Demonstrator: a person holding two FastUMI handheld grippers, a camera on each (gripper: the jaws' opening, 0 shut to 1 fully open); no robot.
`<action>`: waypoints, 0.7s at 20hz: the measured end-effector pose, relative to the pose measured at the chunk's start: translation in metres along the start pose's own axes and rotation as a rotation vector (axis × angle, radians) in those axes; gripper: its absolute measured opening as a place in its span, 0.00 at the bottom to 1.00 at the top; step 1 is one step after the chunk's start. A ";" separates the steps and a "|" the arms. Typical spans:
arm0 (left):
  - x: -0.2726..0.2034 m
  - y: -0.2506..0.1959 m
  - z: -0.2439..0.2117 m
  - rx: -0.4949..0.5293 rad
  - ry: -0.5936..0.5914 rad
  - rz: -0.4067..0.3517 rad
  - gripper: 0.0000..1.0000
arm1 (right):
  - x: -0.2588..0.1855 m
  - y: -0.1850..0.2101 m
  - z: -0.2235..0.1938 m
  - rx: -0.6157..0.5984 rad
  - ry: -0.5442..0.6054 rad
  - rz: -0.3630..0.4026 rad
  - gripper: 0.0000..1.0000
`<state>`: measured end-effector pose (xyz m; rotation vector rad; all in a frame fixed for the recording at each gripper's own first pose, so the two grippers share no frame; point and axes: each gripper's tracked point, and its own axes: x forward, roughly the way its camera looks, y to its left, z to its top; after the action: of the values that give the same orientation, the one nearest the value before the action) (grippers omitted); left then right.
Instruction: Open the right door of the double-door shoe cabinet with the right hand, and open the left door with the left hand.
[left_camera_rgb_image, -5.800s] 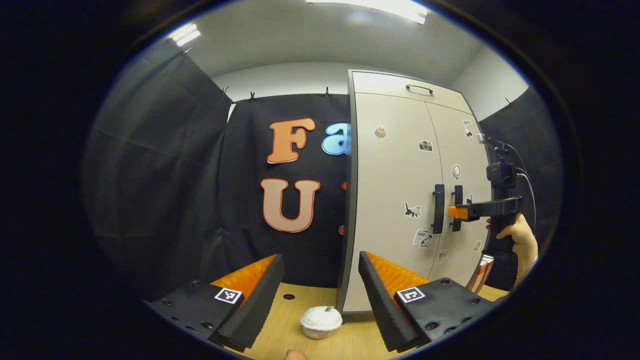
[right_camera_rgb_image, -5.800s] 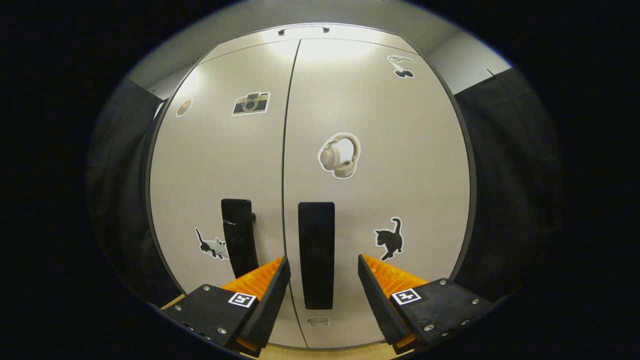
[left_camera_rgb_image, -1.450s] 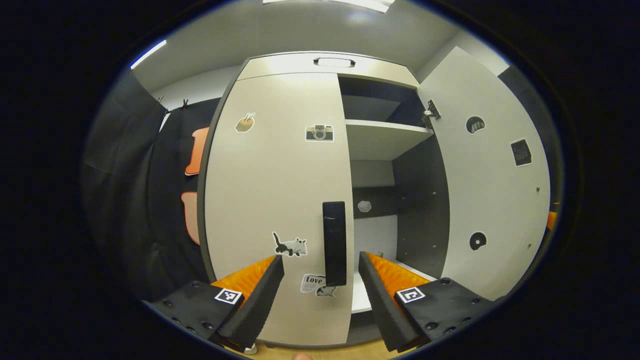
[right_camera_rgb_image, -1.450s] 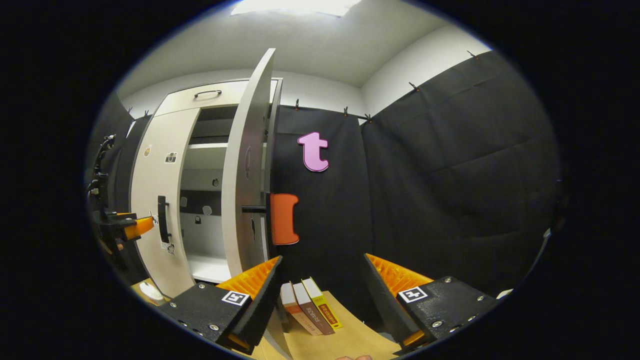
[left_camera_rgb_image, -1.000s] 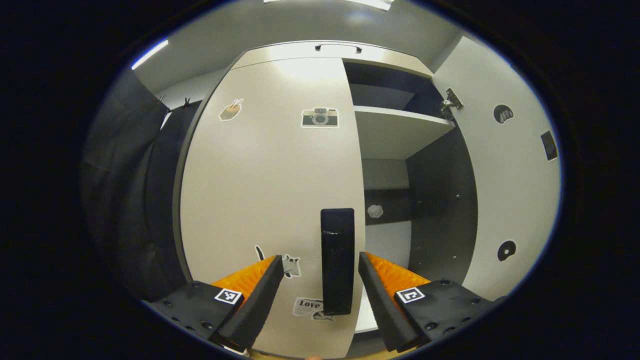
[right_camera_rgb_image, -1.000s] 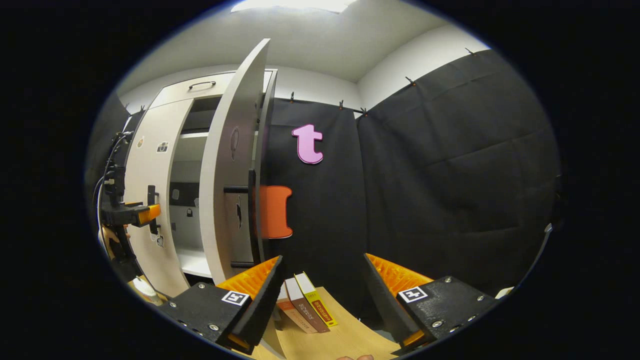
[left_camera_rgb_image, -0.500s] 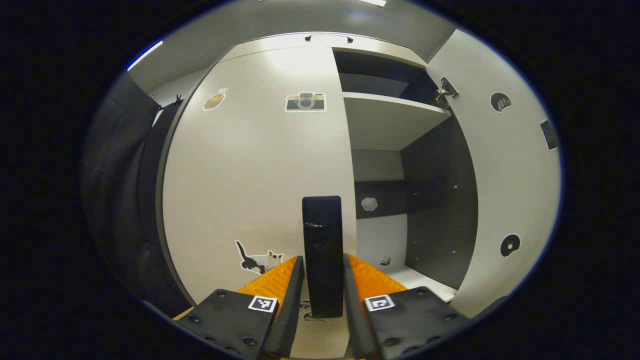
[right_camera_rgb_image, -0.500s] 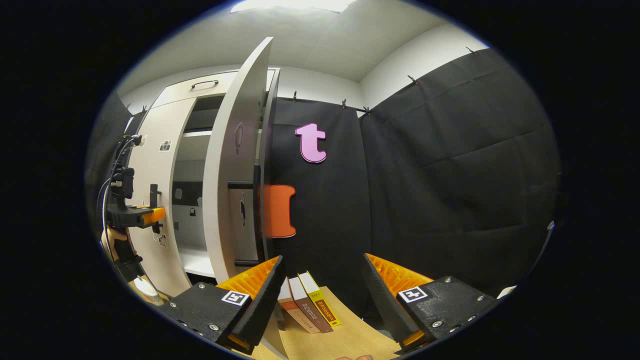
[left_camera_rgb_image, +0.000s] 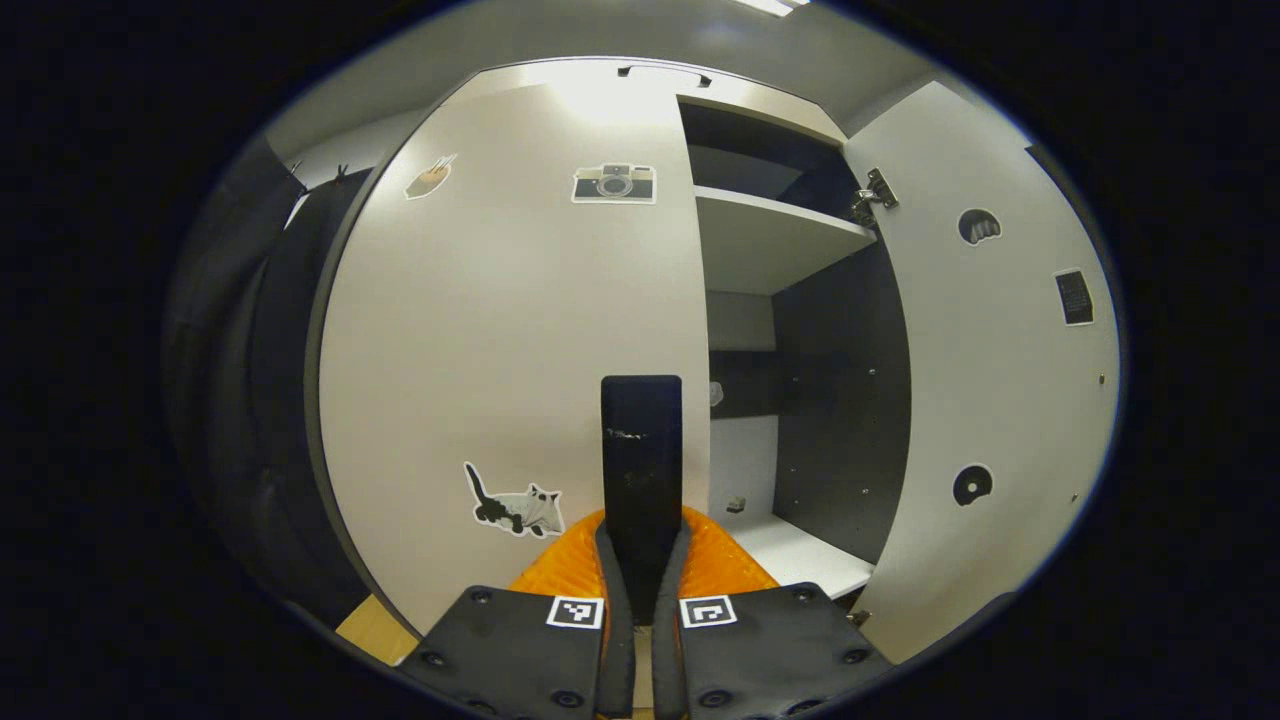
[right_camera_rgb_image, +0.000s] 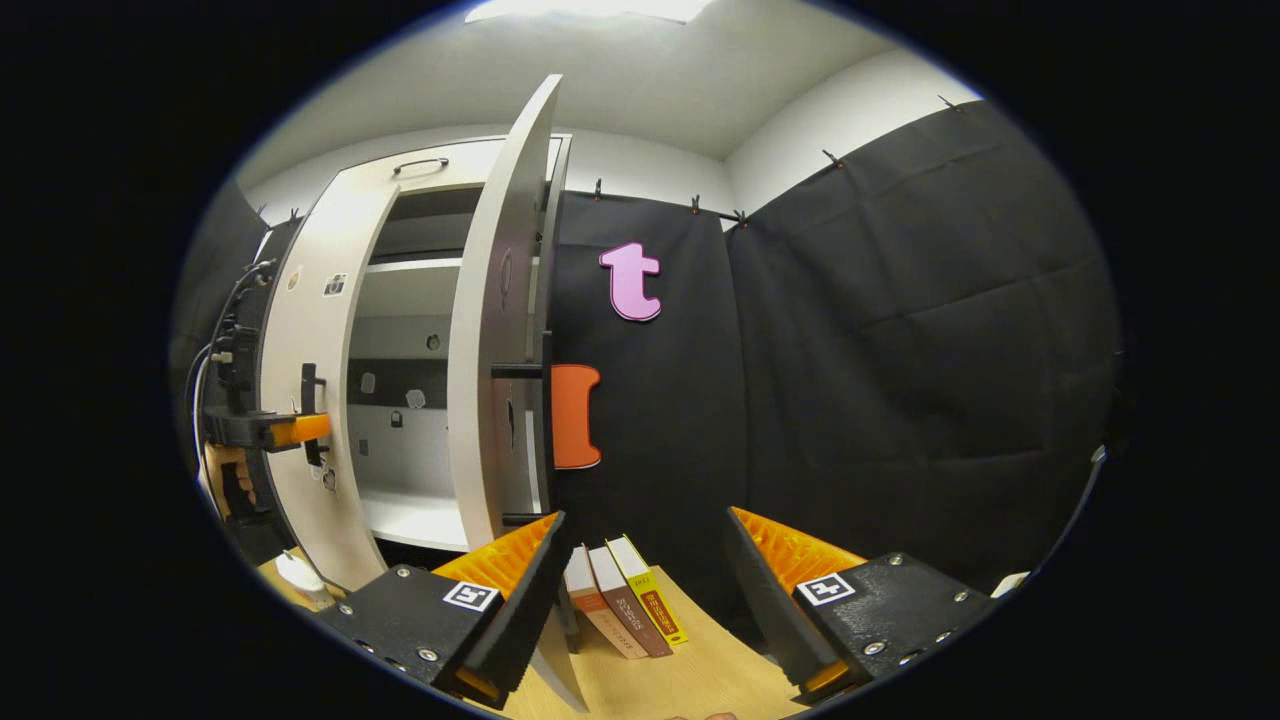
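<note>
At the shoe cabinet (left_camera_rgb_image: 650, 85) we have the left hand-held gripper (left_camera_rgb_image: 641, 560) clamped on the left door handle (left_camera_rgb_image: 641, 450), both fingers pressing its sides; the left door (left_camera_rgb_image: 510, 330) sits flush against the cabinet. Right of that handle, the right door (left_camera_rgb_image: 1000, 370) stands swung wide, baring the shelf (left_camera_rgb_image: 770, 235) inside. Our right hand-held gripper (right_camera_rgb_image: 640, 570) hangs spread and empty beyond the open door's edge, above the books (right_camera_rgb_image: 620, 600) leaning on the tabletop (right_camera_rgb_image: 680, 680).

We judge the main risk to be a slip: the bar is smooth and narrow, so pulling off-axis could slide the fingers off it. Pulling straight rather than along the hinge arc could also strain the grip. Left of the cabinet we see only the cloth wall (left_camera_rgb_image: 250, 400), so the door should have room to swing, though a small white object (right_camera_rgb_image: 295, 575) sits on the tabletop near its foot.
</note>
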<state>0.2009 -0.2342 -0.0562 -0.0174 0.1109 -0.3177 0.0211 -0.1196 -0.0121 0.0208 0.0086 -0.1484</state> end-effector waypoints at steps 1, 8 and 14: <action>-0.008 0.002 0.000 -0.006 0.007 -0.013 0.14 | -0.004 0.003 0.000 0.005 0.003 0.005 0.93; -0.060 0.018 -0.004 -0.021 0.014 -0.059 0.14 | -0.021 0.033 0.023 -0.010 -0.018 0.032 0.93; -0.105 0.038 -0.003 -0.026 0.008 -0.066 0.14 | -0.047 0.060 0.038 -0.007 -0.053 0.070 0.93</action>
<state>0.1133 -0.1653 -0.0494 -0.0458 0.1223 -0.3819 -0.0158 -0.0542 0.0276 0.0099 -0.0450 -0.0790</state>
